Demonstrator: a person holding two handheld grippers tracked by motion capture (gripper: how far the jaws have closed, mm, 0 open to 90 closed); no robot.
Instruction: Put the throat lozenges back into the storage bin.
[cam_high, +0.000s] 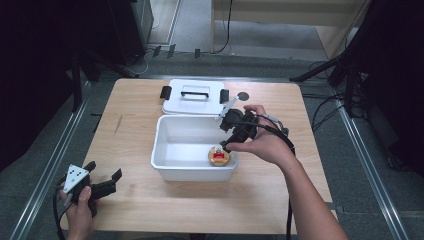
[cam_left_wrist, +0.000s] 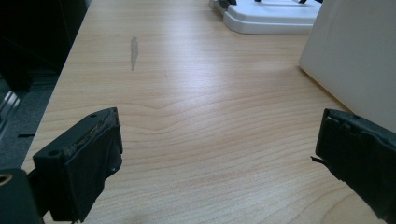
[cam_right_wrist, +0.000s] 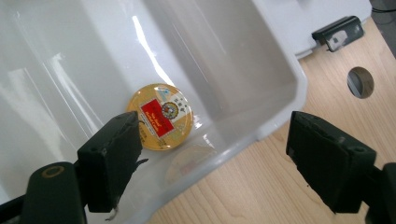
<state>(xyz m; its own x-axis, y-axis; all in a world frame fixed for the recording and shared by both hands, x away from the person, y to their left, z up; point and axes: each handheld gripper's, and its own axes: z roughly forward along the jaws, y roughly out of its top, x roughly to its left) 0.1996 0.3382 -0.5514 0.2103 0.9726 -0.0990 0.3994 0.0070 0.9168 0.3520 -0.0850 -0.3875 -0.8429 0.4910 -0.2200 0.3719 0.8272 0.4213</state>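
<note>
A white plastic bin (cam_high: 172, 167) stands in the middle of the wooden table. A round gold tin with a red label (cam_high: 219, 155) lies on its floor in the near right corner, also seen in the right gripper view as the tin (cam_right_wrist: 160, 116). My right gripper (cam_high: 226, 140) hovers over the bin's right rim, open, with nothing between its jaws (cam_right_wrist: 215, 161); one jaw is over the bin, the other over the table. My left gripper (cam_high: 104, 174) rests low at the table's near left corner, open and empty (cam_left_wrist: 219, 158).
The bin's white lid (cam_high: 194, 96) with a black handle and black clips lies flat behind the bin. A round hole (cam_high: 243, 95) is in the tabletop right of the lid. Bare wood (cam_high: 125, 145) stretches left of the bin.
</note>
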